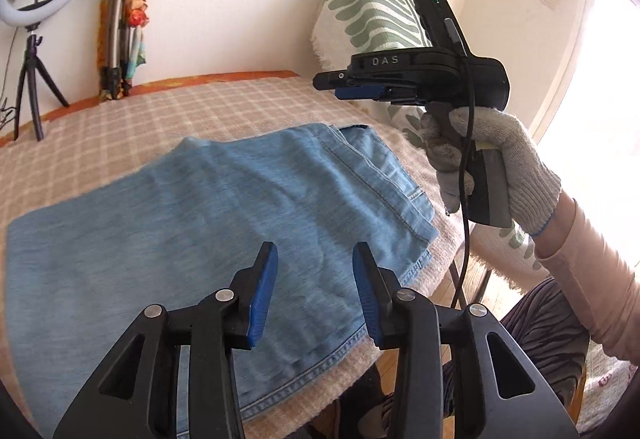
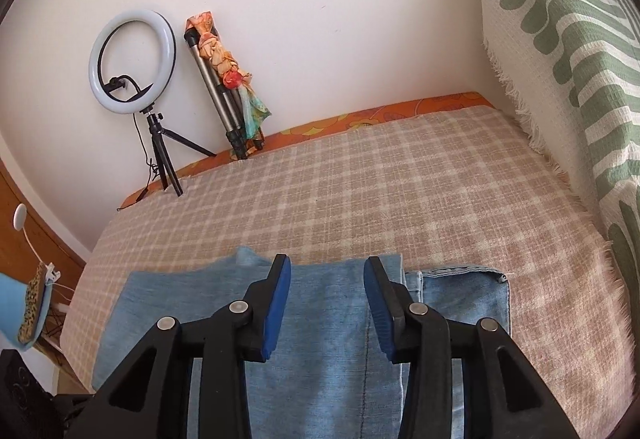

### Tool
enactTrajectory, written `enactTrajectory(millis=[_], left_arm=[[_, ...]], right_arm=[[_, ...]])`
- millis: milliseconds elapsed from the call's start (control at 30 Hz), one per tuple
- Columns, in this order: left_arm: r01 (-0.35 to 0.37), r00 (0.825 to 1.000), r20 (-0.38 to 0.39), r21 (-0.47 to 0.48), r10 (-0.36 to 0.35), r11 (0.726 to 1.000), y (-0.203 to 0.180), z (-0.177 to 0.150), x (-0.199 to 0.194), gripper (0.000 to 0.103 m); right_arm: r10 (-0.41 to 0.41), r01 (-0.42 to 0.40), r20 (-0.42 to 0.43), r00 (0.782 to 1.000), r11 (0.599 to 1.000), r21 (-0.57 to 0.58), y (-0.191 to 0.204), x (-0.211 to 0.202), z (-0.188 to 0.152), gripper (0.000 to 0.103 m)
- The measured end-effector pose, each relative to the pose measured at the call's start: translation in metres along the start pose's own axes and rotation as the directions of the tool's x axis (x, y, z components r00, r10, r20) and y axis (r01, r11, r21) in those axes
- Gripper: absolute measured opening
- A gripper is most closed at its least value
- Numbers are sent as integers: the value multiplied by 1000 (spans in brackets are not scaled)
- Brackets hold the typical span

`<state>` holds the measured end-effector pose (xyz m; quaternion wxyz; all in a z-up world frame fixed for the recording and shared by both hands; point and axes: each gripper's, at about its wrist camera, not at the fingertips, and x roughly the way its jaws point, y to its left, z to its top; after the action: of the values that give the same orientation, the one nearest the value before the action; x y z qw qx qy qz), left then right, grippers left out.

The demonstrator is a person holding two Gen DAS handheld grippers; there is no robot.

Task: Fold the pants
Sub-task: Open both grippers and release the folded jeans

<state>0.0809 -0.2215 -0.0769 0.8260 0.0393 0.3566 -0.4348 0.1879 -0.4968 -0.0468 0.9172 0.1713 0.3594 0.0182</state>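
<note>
Light blue denim pants (image 1: 208,215) lie folded in flat layers on the checked beige blanket (image 1: 168,107); they also show in the right wrist view (image 2: 320,319). My left gripper (image 1: 316,259) is open and empty, just above the pants' near hem. My right gripper (image 2: 327,271) is open and empty above the pants. In the left wrist view the right gripper (image 1: 332,83) is seen side-on in a gloved hand (image 1: 512,163), raised above the right end of the pants.
A green-and-white patterned cushion (image 2: 568,51) stands along the right side. A ring light on a tripod (image 2: 132,67) and a folded tripod with a scarf (image 2: 228,95) stand at the back wall. The blanket's near edge (image 1: 360,363) drops to the floor.
</note>
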Motion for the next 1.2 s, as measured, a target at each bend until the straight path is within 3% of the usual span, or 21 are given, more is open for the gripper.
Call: enactTrajectory(millis=[133, 333, 467, 700, 900, 1033, 1167, 1200], left_arm=[[-95, 994, 45, -72, 98, 993, 39, -4, -31, 37], [-201, 975, 54, -201, 215, 959, 96, -22, -63, 37], [-272, 957, 30, -264, 290, 925, 123, -40, -80, 37], [-343, 937, -65, -360, 343, 868, 162, -81, -89, 37], [-382, 924, -161, -340, 347, 859, 168, -111, -75, 37], [-390, 920, -146, -293, 363, 873, 161, -117, -77, 37], [-353, 936, -142, -335, 323, 874, 167, -119, -84, 37], [-343, 939, -140, -349, 313, 872, 170, -119, -86, 37]], right_arm=[[70, -72, -22, 997, 994, -78, 47, 13, -1, 41], [173, -184, -78, 982, 967, -178, 117, 38, -8, 41], [216, -240, -120, 969, 939, -248, 160, 53, -16, 40], [270, -344, -242, 932, 868, -358, 239, 93, -38, 35], [243, -403, -373, 895, 798, -448, 298, 137, -73, 28], [173, -397, -434, 884, 767, -504, 323, 165, -95, 20], [92, -373, -462, 882, 735, -566, 338, 189, -119, 19], [98, -361, -434, 896, 728, -582, 341, 189, -121, 19]])
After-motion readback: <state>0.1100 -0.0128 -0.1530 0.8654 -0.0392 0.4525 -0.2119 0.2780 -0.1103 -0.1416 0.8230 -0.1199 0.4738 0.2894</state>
